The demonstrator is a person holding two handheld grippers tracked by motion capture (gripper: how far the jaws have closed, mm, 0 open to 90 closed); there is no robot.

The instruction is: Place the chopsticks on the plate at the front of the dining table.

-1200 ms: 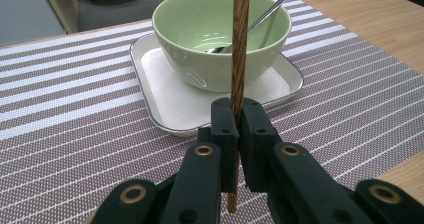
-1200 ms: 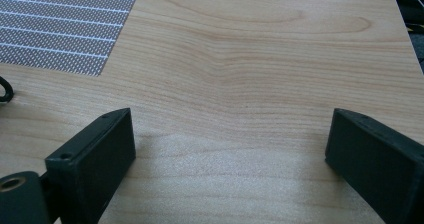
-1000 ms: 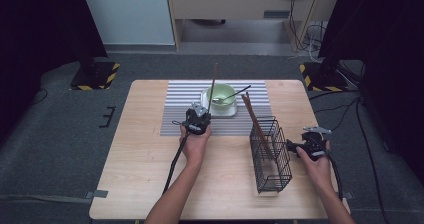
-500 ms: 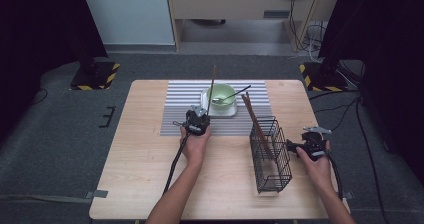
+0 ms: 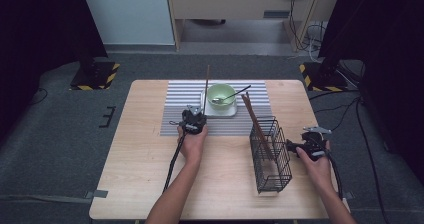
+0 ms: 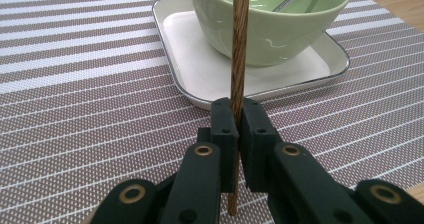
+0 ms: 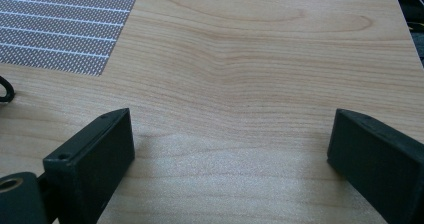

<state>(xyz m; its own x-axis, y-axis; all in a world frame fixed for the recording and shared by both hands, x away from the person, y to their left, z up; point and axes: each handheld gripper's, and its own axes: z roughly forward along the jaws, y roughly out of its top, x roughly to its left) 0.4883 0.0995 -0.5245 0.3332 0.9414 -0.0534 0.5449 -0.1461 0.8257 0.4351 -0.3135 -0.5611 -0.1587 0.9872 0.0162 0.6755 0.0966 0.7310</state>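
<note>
Left claw (image 6: 239, 115) is clamped tight on one wooden chopstick (image 6: 240, 44), gripped near its lower end, stick standing close to upright. In the high view your left claw (image 5: 193, 120) sits on the striped mat (image 5: 175, 119), near edge, just in front of the white tray (image 5: 220, 111) holding the green bowl (image 5: 221, 94). A spoon (image 5: 231, 96) rests in the bowl.

Right claw (image 7: 230, 149) is wide open, nothing in it, over bare counter (image 7: 260, 59). From above, the right claw (image 5: 305, 145) is parked just beside the right side of the black wire basket (image 5: 270, 154), near the counter's right edge. Whether it touches the wire, can't tell.

The basket already holds a pair of chopsticks (image 5: 256, 124), leaning toward the far-left rim.

My read: you're mid-transfer, stick lifted and ready to go to the basket.

Next move calls for:
- carry the stick right, across the mat's near edge, high enough to clear the basket rim
- keep it near vertical so the tip finds the opening, not the wire
- come in clear of the leaning pair
- lower before you release; a drop could bounce it out
- the right claw could steady the basket wall if it shifts
</note>
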